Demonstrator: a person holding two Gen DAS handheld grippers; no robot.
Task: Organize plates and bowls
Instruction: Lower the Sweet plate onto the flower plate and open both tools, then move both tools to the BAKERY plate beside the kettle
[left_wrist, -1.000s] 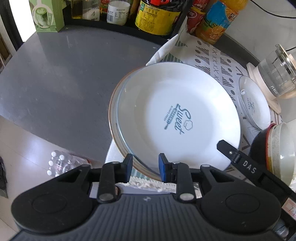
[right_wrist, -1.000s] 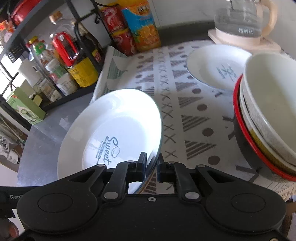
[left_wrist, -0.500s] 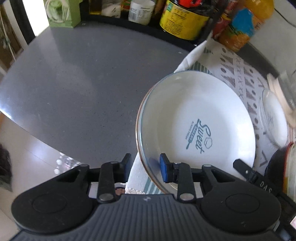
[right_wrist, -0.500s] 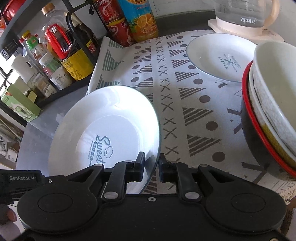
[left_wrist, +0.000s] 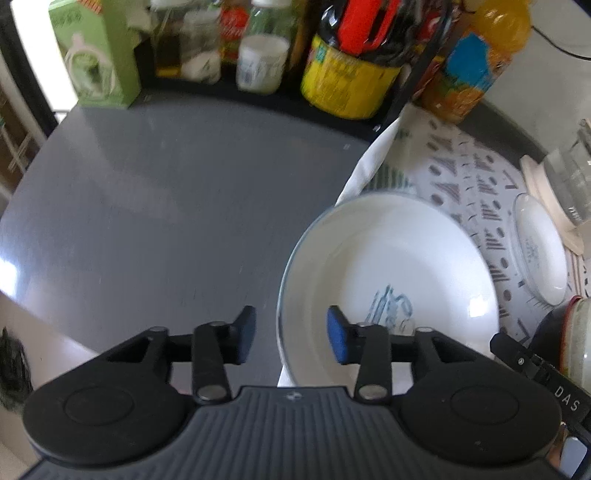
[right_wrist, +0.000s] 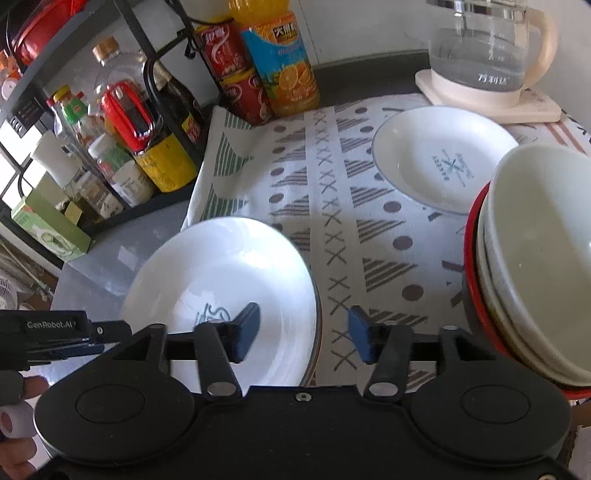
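Note:
A large white plate with a blue "Sweet" logo (left_wrist: 391, 273) (right_wrist: 221, 288) lies at the near left edge of the patterned cloth (right_wrist: 332, 206), on top of another plate whose rim shows under it. My left gripper (left_wrist: 291, 338) is open with the plate's left rim between its jaws. My right gripper (right_wrist: 303, 334) is open with the plate's right rim between its jaws. A smaller white plate (right_wrist: 443, 158) lies on the cloth farther back. A stack of bowls (right_wrist: 532, 258) stands at the right, a red-rimmed one at the bottom.
A black rack with bottles and jars (right_wrist: 122, 140) stands at the back left, with a juice bottle (right_wrist: 280, 62) and red cans beside it. A glass kettle (right_wrist: 487, 59) sits back right. The grey counter (left_wrist: 166, 206) lies left of the cloth.
Both grippers have opened and let go of the large plate, which has come down flat onto the plate below. The left gripper has shifted left.

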